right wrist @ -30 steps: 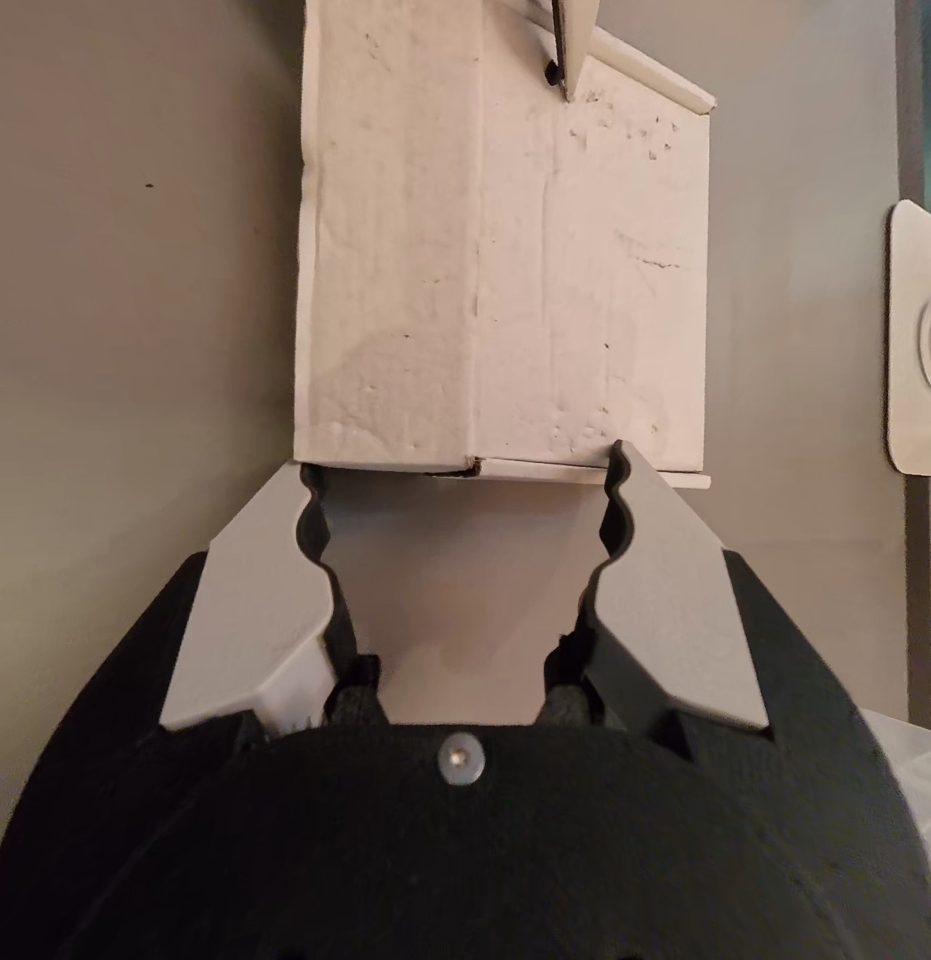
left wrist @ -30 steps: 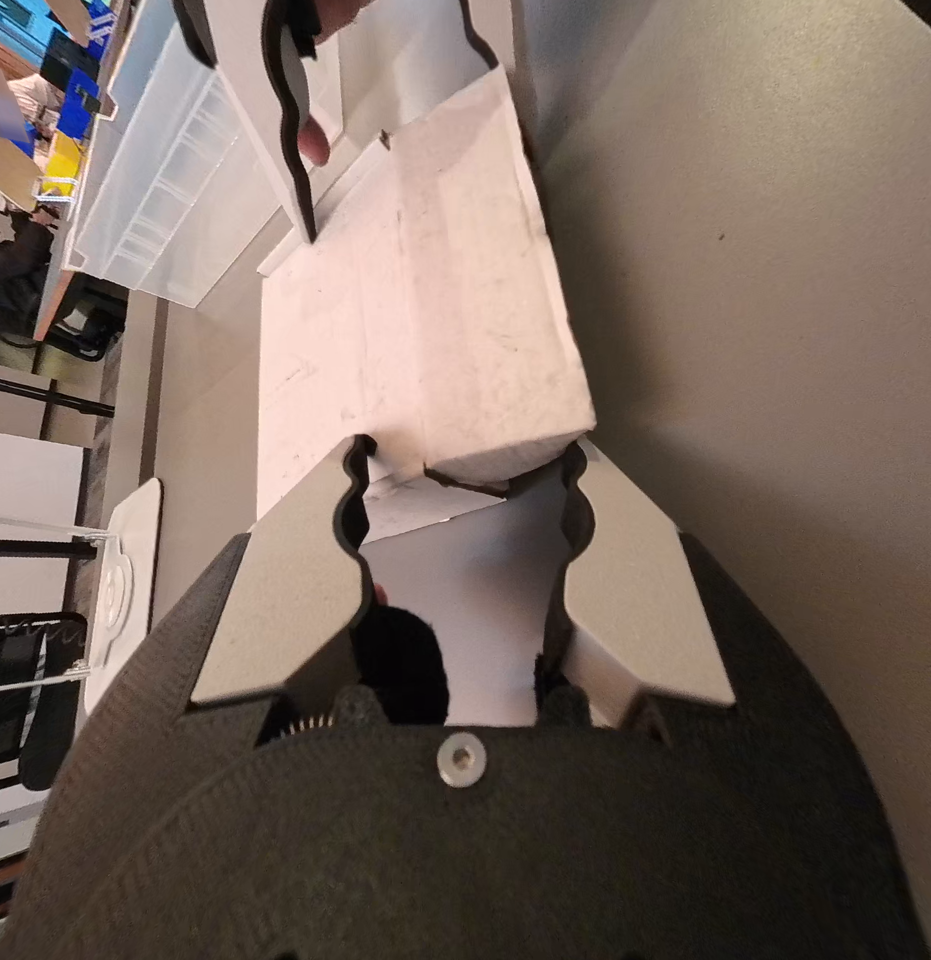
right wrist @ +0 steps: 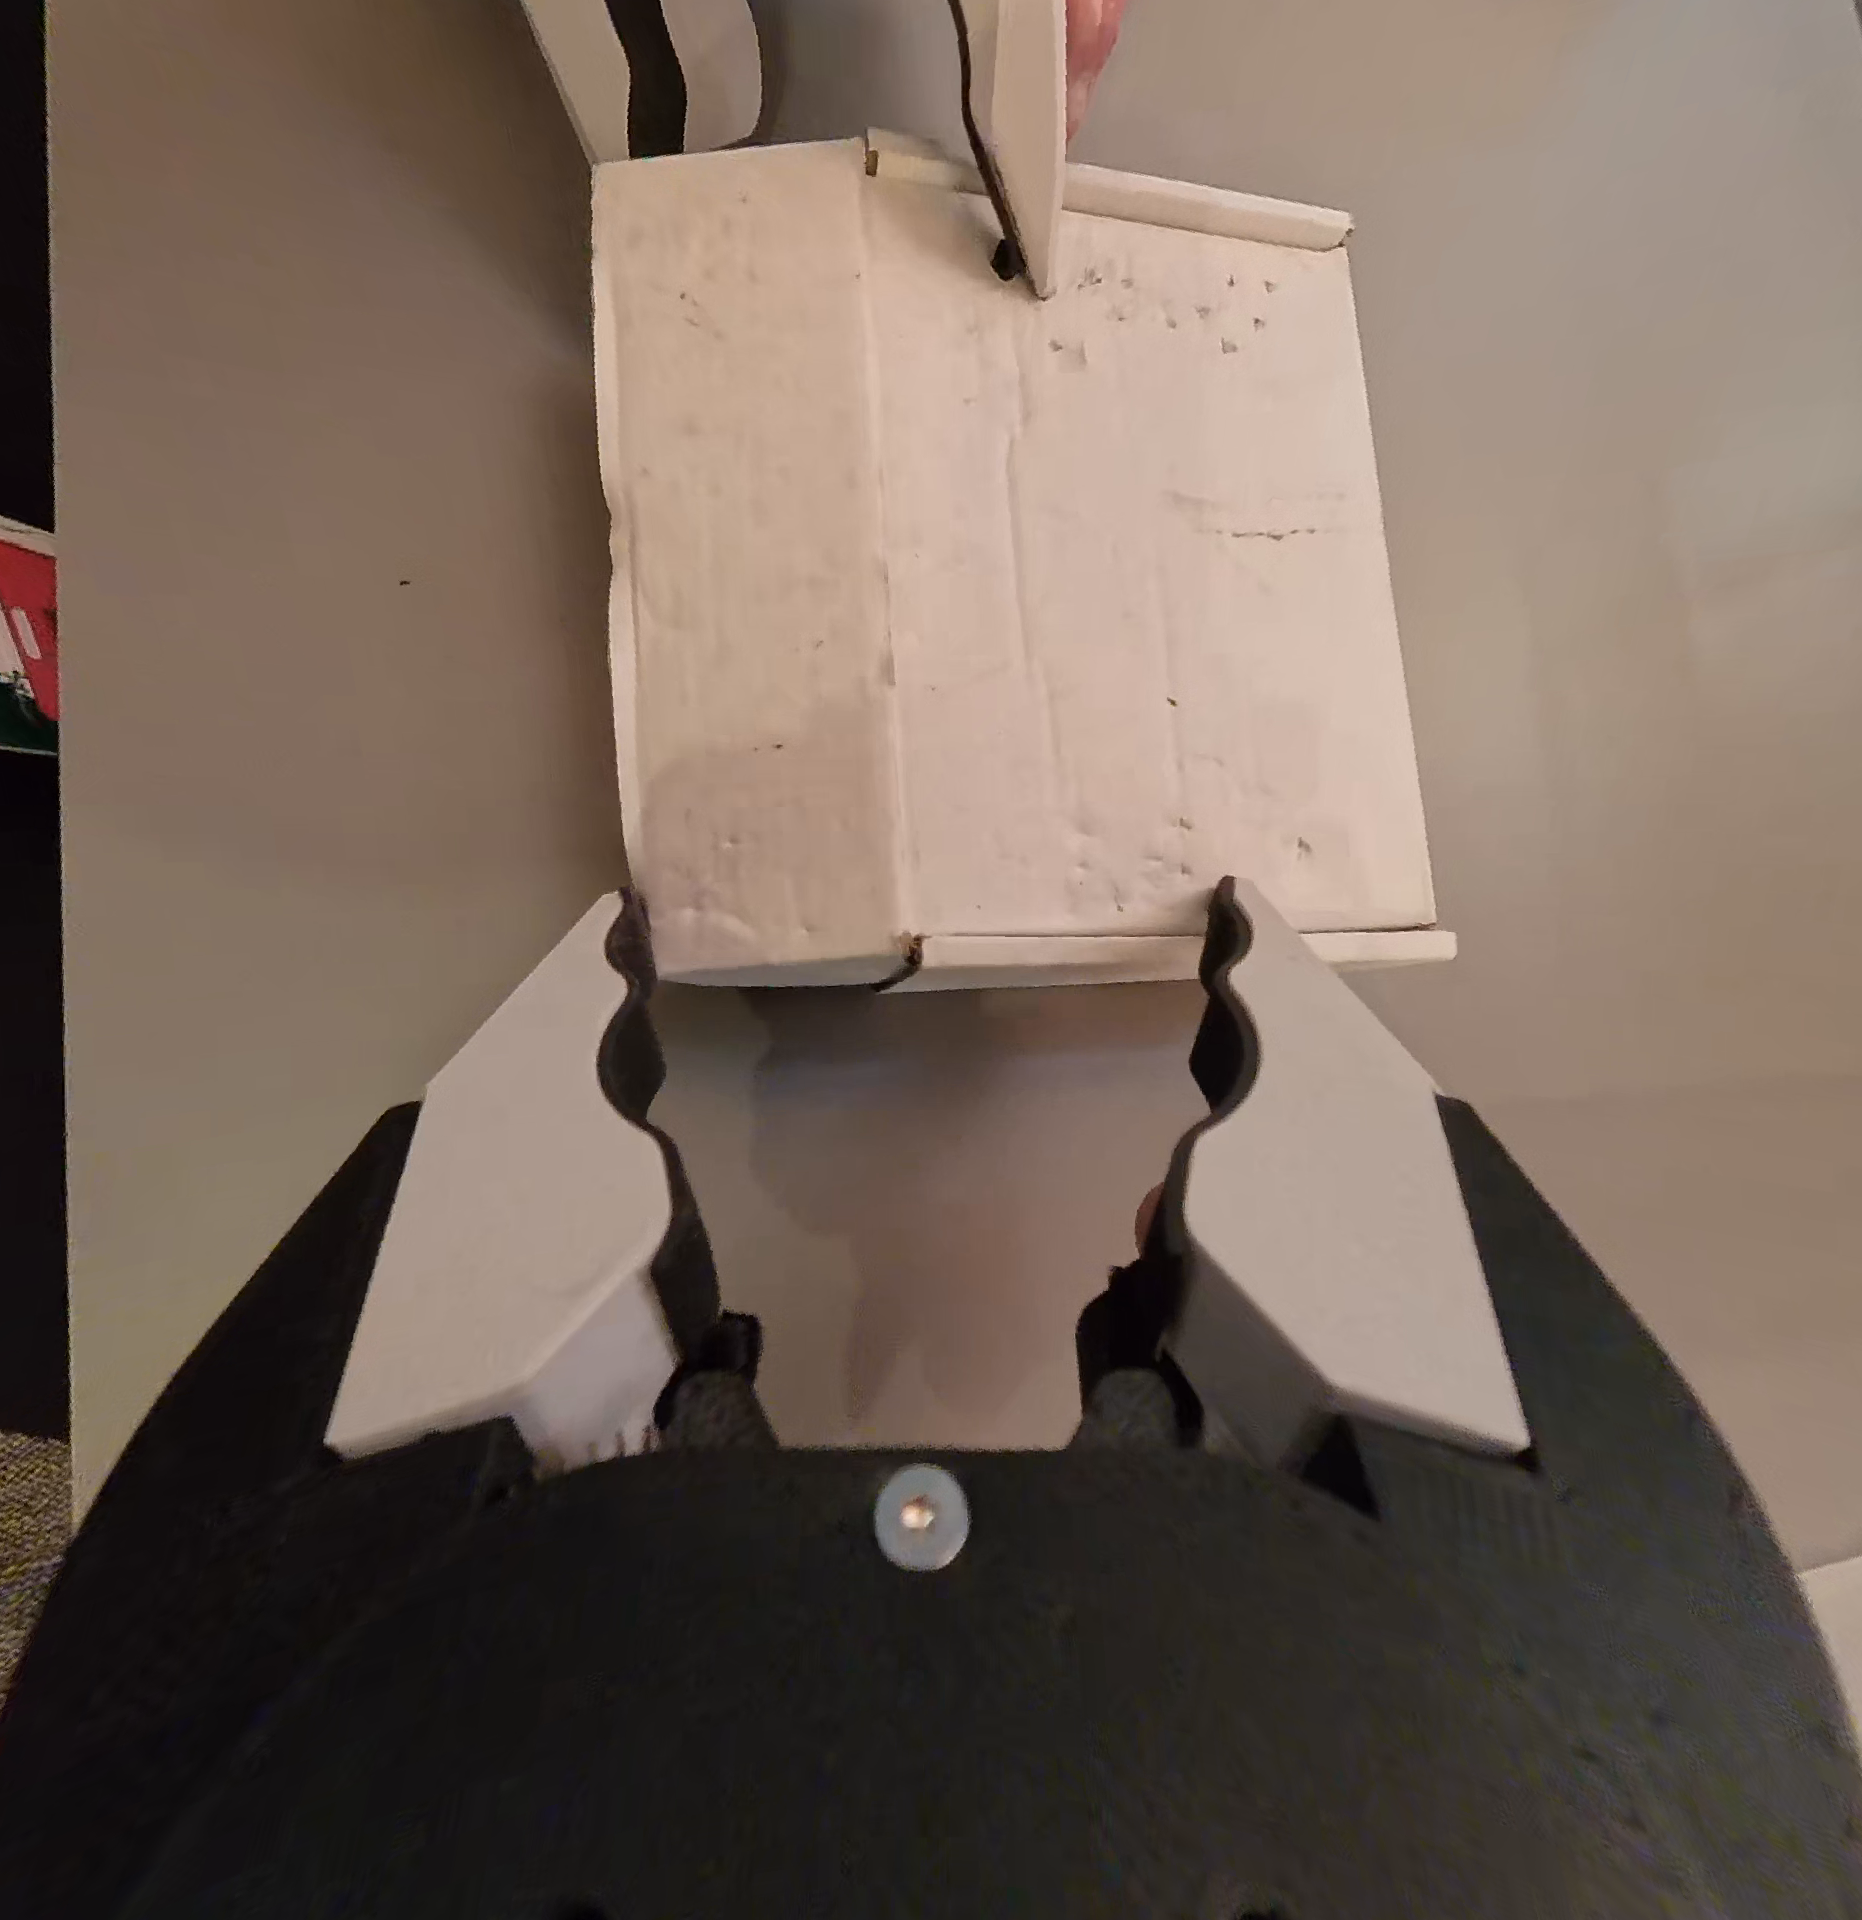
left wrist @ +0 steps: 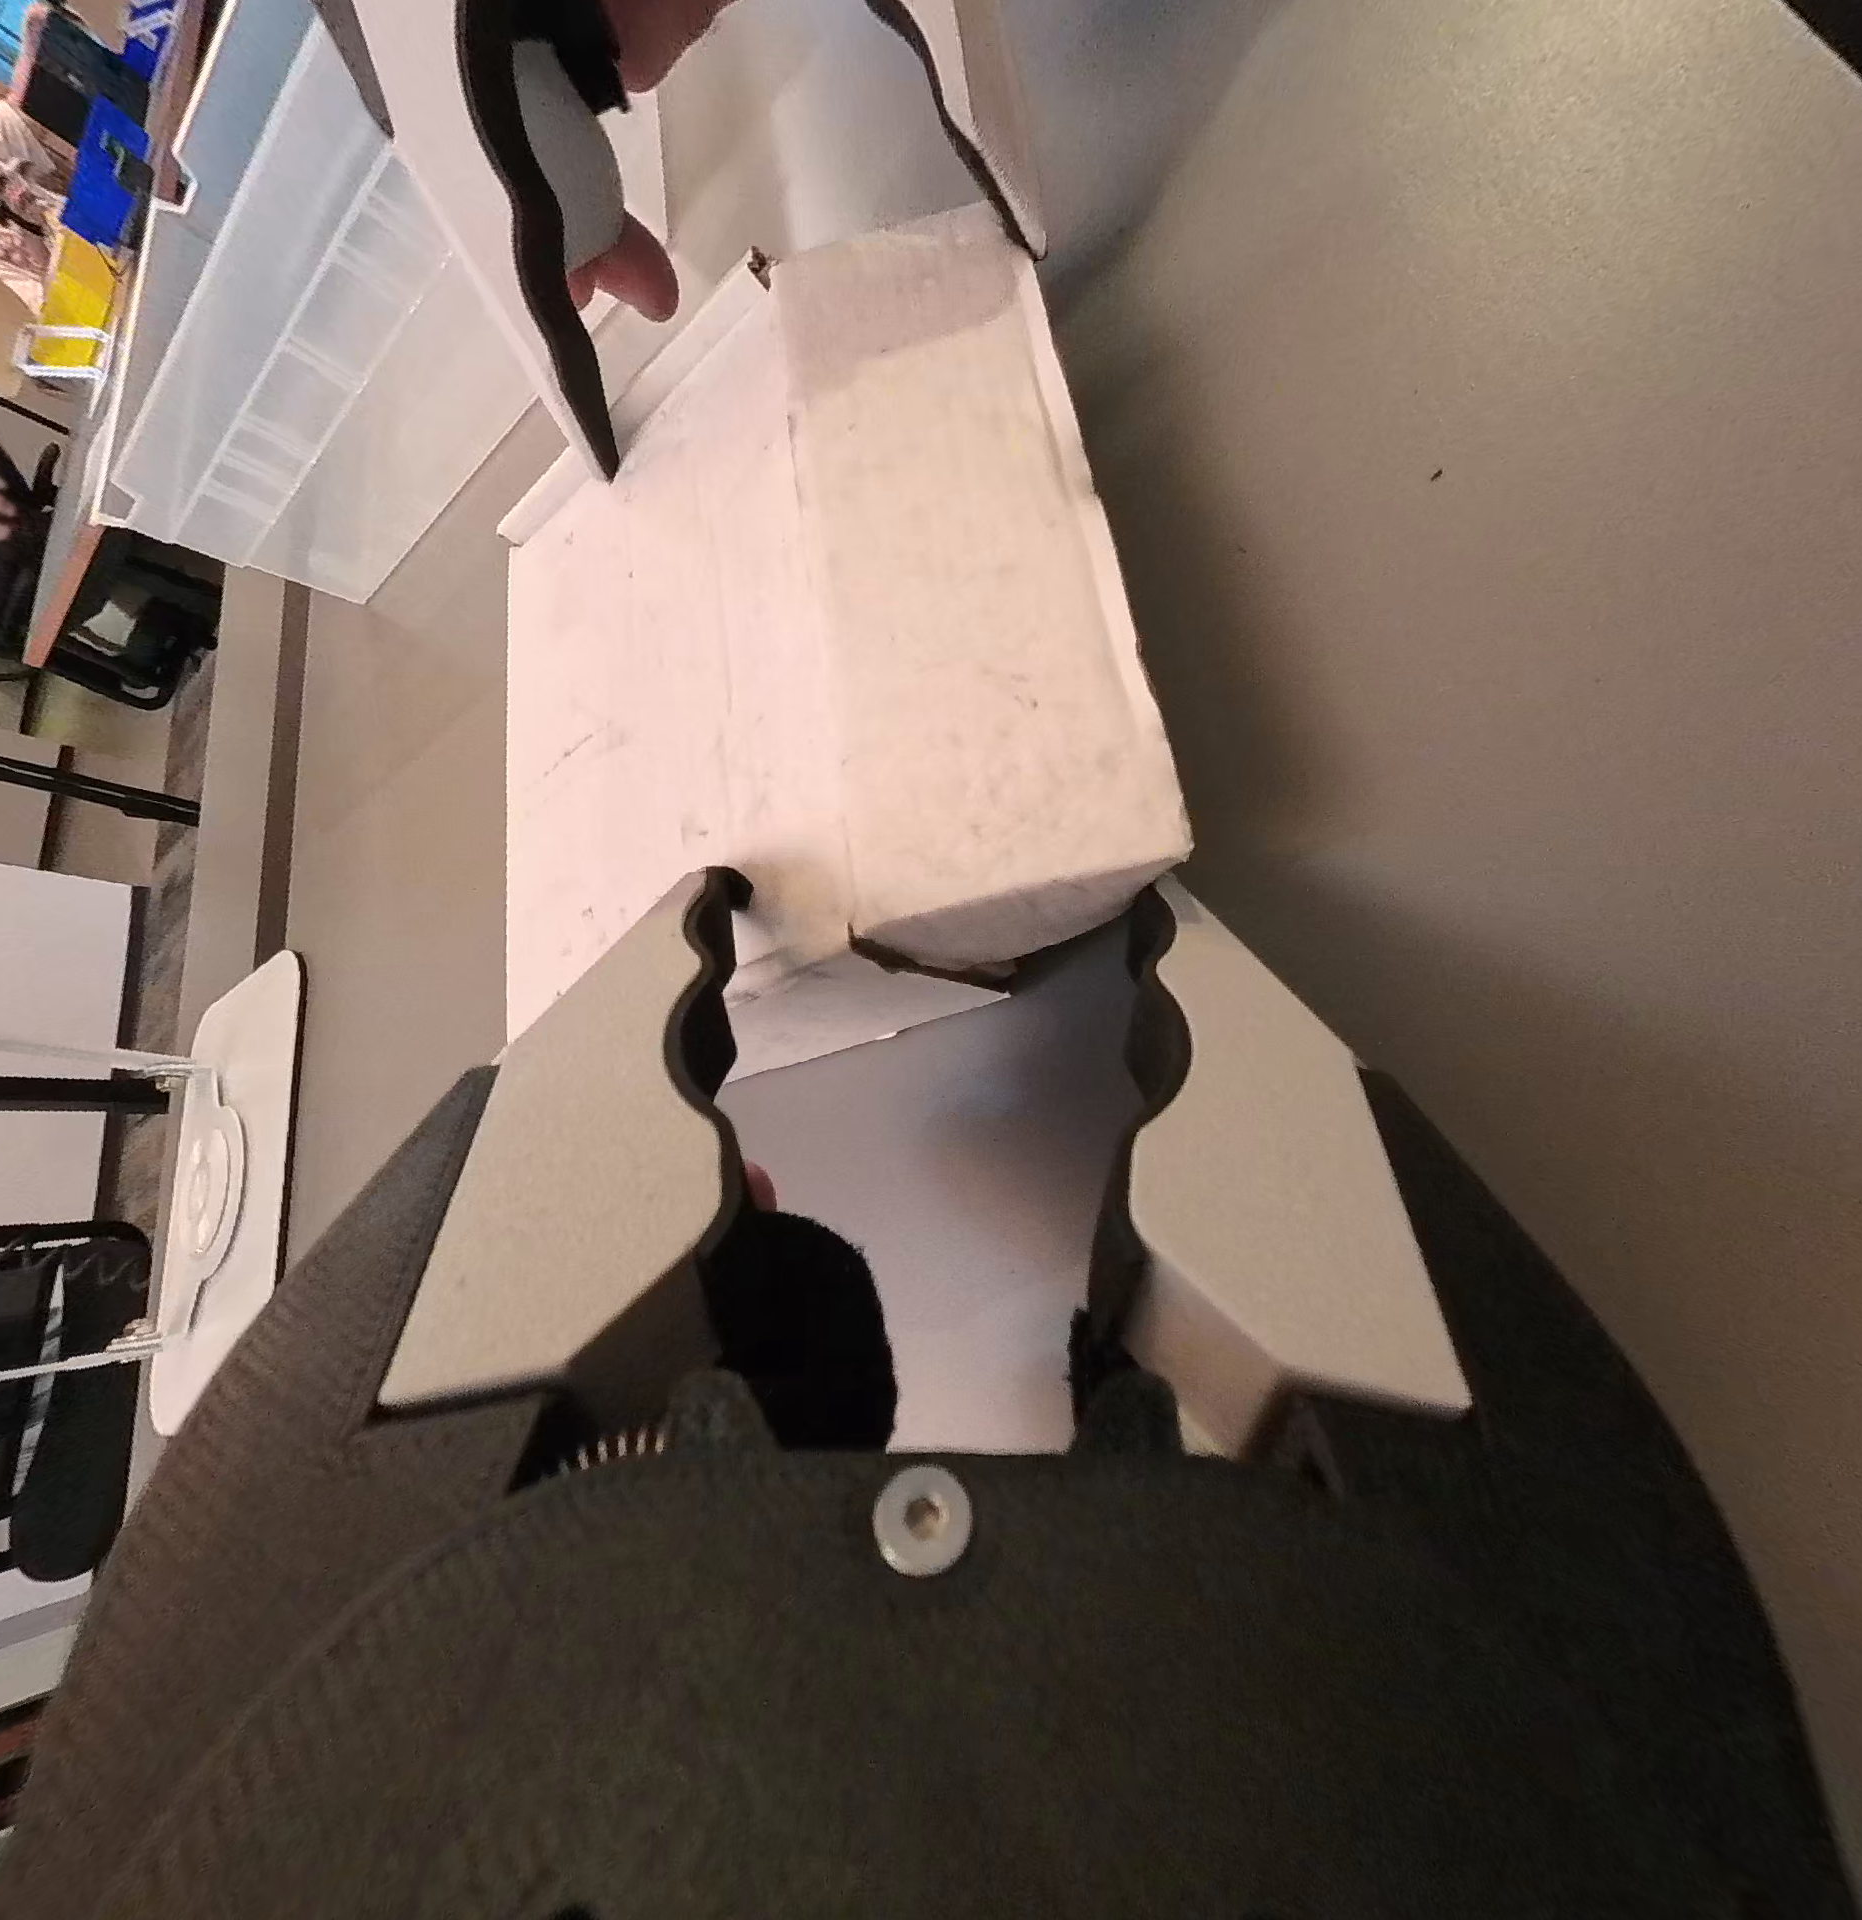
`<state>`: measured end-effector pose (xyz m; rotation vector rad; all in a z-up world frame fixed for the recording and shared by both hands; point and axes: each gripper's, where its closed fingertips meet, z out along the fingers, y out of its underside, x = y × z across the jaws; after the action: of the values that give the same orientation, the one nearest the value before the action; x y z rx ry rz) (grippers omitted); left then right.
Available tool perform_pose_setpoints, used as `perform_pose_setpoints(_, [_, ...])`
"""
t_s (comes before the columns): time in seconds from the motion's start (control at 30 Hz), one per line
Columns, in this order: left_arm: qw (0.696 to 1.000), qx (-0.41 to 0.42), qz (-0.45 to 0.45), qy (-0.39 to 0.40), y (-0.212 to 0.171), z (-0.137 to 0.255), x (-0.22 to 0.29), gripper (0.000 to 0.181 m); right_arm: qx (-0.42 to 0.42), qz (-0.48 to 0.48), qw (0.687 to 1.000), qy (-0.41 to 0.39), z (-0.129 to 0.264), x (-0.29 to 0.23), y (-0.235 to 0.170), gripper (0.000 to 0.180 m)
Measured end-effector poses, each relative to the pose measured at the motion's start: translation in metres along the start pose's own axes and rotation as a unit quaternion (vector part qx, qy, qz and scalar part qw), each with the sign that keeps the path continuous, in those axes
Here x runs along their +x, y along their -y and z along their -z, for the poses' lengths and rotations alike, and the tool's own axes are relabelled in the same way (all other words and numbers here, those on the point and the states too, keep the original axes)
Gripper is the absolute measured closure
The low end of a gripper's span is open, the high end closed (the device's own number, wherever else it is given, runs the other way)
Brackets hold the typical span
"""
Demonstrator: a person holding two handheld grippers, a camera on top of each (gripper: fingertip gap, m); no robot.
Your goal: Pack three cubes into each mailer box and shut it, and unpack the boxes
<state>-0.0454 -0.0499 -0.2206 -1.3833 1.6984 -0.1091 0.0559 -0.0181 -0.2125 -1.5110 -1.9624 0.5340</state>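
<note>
One white mailer box lies shut on the grey table, lengthwise between my two grippers. No cubes show. My left gripper is open and empty, its fingertips at the box's near end. It also shows at the top of the right wrist view, with one fingertip resting on the lid. My right gripper is open and empty at the opposite end of the box. In the left wrist view the right gripper has one fingertip on the lid.
A clear plastic bin stands beyond the box on the left. A white plate with a round fitting lies at the table's left side. The grey table stretches right of the box. A red and green item lies past the table edge.
The right wrist view now takes in the whole lid and the left gripper's fingers at its far end. The box and left gripper have hardly moved. Both grippers stay open.
</note>
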Motion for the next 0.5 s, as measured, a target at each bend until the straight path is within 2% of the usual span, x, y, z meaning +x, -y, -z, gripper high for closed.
perform_pose_setpoints(0.37, [1.0, 0.003, -0.001, 0.018, 0.0015, -0.0012, -0.0011, 0.106, -0.024, 0.044, 0.998, -0.048, -0.004, 0.0067, -0.0055, 0.082])
perform_pose_setpoints(0.5, [1.0, 0.001, 0.009, -0.02, 0.003, 0.0016, 0.0045, 0.099, -0.034, 0.057, 0.996, -0.053, -0.0043, 0.0076, -0.0074, 0.083])
